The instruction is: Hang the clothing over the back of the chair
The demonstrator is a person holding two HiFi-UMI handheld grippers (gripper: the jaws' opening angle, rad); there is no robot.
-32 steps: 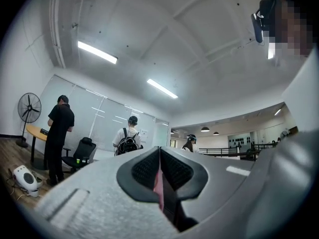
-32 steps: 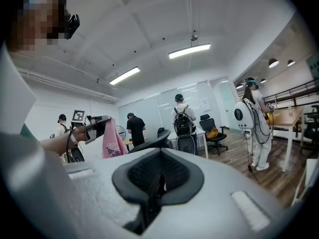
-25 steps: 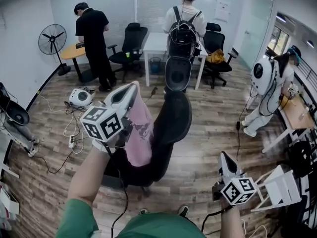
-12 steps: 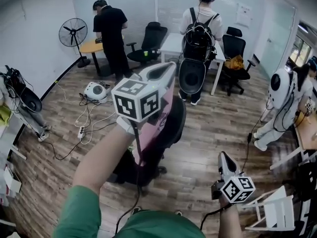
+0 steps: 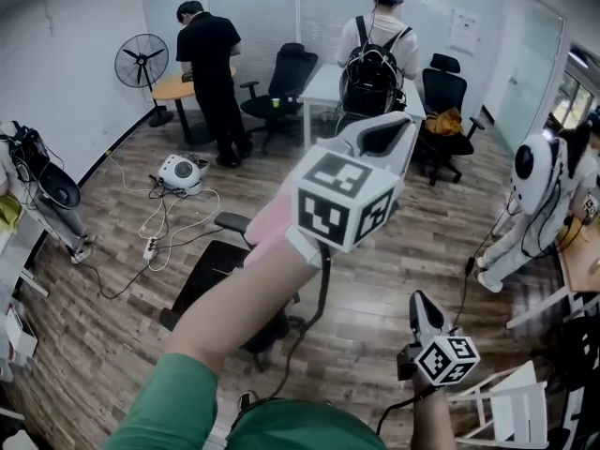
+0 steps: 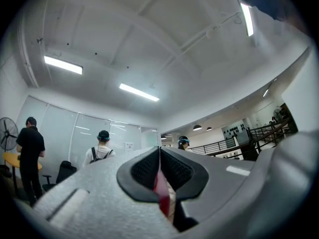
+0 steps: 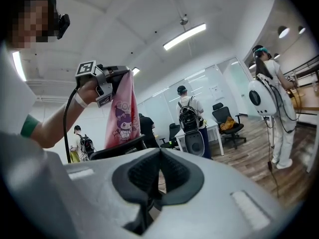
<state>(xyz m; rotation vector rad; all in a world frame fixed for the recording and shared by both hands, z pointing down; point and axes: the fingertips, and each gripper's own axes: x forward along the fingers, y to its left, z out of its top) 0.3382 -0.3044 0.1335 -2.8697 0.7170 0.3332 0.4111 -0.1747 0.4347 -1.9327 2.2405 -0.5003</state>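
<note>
The wood-plank floor carries a black office chair near its middle, standing on its own base. Toward the left edge, a round white machine sits among loose white cables, with a power strip just beside them. A standing fan occupies the far left corner, next to a round orange-topped surface. Along the far edge stand a white surface, a second black chair, a person in black and a person with a backpack. A white rack stands at the near right corner.

Two grippers, one garment (pink)
</note>
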